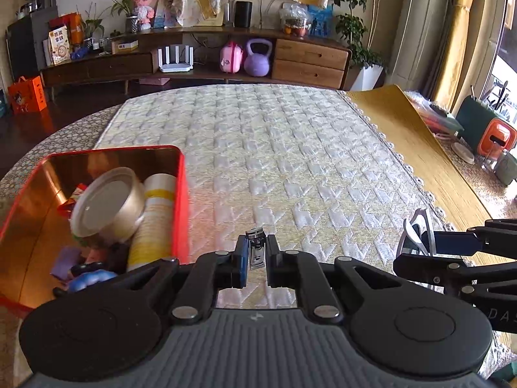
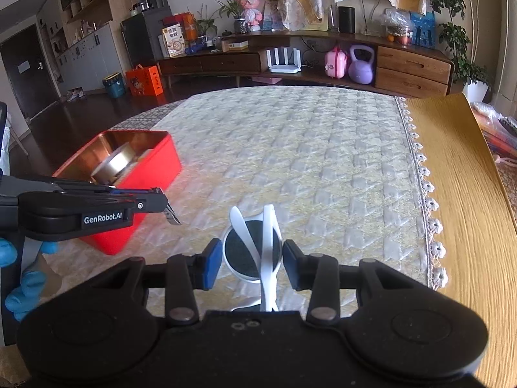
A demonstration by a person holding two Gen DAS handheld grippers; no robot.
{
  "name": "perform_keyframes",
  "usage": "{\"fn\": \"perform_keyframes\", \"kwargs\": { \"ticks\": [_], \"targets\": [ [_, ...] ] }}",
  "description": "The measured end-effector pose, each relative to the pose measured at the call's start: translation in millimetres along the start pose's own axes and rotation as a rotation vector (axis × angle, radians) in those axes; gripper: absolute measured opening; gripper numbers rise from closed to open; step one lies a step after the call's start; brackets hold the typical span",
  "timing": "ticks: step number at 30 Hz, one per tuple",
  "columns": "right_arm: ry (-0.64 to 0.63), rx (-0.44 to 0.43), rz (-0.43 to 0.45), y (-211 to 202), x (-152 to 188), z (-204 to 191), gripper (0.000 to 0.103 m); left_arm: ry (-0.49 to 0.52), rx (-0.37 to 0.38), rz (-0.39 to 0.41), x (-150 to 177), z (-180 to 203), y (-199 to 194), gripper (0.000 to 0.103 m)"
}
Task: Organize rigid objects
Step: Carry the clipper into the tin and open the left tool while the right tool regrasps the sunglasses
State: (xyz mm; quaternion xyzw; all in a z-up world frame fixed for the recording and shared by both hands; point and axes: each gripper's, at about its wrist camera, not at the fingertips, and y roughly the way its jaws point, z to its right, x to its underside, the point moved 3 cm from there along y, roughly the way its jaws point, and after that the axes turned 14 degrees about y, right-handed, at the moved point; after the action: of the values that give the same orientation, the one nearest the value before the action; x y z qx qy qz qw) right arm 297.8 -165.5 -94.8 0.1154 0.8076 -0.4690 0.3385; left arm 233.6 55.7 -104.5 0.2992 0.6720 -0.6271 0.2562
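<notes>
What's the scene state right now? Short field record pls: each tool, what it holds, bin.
left tool: shut on nail clipper, held above the mat
right tool: shut on white sunglasses
bin: red tin, open, left of both tools
bin contents: round tin, yellow-white tube, small items
surface: quilted mat

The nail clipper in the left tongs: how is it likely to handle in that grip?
The nail clipper looks like polished metal, so probably rigid and slippery against the pads. It is small and thin, likely light, held between the left tongs with its tip protruding, so it may pivot.
</notes>
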Motion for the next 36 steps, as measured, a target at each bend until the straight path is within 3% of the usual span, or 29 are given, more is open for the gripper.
{"fn": "perform_keyframes", "kwargs": {
  "ticks": [5, 6, 7, 21, 25, 30, 36],
  "targets": [
    [-0.014, -0.025, 0.014, -9, -7, -22, 0.038, -0.025, 0.001, 0.024, -3, -15, -21, 0.01],
    [-0.021, -0.026, 0.017, -10, -9, -27, 0.026, -0.026, 0.001, 0.029, -4, -19, -25, 0.01],
    [-0.021, -0.029, 0.012, -10, -12, -31, 0.022, -0.025, 0.001, 0.033, -5, -22, -30, 0.01],
    [-0.067, -0.066, 0.04, -3, -32, -74, 0.006, -0.007, -0.077, 0.121, -26, -87, -87, 0.01],
    [-0.083, -0.049, 0.025, 6, -28, -71, 0.007, 0.02, -0.083, 0.084, -25, -109, -84, 0.01],
    [-0.092, -0.014, 0.009, 15, -22, -58, 0.007, 0.065, -0.099, -0.026, -13, -127, -59, 0.01],
    [-0.021, 0.04, -0.009, 34, -28, -25, 0.009, 0.094, -0.129, -0.112, 3, -142, -34, 0.01]
  ]
}}
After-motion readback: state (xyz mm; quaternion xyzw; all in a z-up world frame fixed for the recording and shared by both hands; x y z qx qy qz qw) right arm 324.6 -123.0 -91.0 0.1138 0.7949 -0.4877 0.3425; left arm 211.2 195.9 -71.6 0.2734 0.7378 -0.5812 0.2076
